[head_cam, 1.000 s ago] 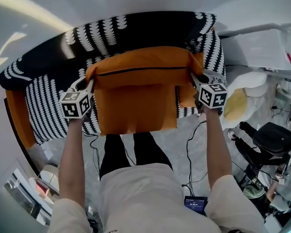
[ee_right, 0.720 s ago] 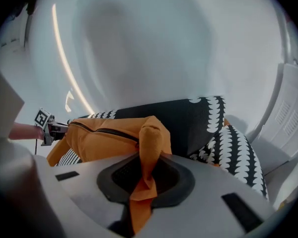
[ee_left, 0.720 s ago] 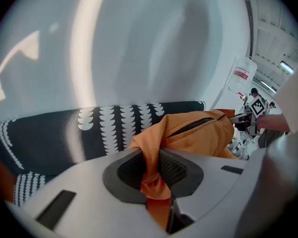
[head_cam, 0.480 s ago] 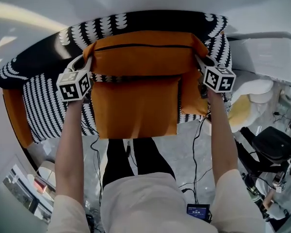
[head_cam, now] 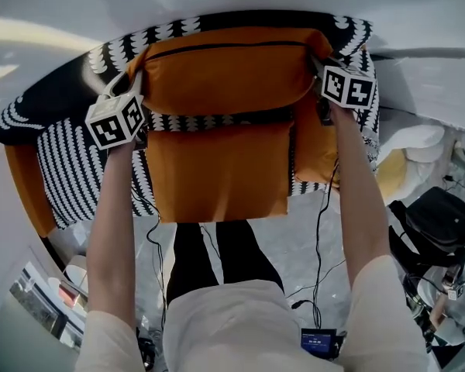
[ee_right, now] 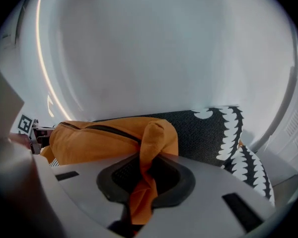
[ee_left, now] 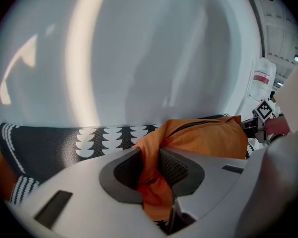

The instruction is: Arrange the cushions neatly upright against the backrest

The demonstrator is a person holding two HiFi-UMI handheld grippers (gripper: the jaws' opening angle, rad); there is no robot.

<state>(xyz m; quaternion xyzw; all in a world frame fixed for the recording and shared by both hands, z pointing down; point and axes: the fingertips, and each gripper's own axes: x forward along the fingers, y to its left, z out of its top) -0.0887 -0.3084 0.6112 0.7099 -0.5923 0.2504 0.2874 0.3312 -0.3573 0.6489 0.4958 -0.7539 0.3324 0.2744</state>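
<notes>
We hold the held cushion (head_cam: 229, 72), orange with a dark zip line along its top edge, stood upright with its face flat to the backrest (head_cam: 178, 29), roughly in the middle of the backrest's width. It is carried by its two upper corners, probably so that it hangs square and its top edge stays level with the backrest's top.

The left gripper (head_cam: 136, 84) has the corner at the backrest's left side. Its own view shows a fold of orange fabric caught between the pads while the jaws are opening, so we judge this side is being let go because the cushion already leans on the backrest. The right gripper (head_cam: 316, 60) is clamped tight on the other corner, a bunched tuft of fabric pinched between its pads, which keeps the cushion from tipping forward.

Just in front of the backrest, below the held cushion, a flat cushion (head_cam: 217, 169) lies on the seat. A third cushion (head_cam: 314, 149) stands on edge toward the backrest's right end. Both seem to need standing up next.
</notes>
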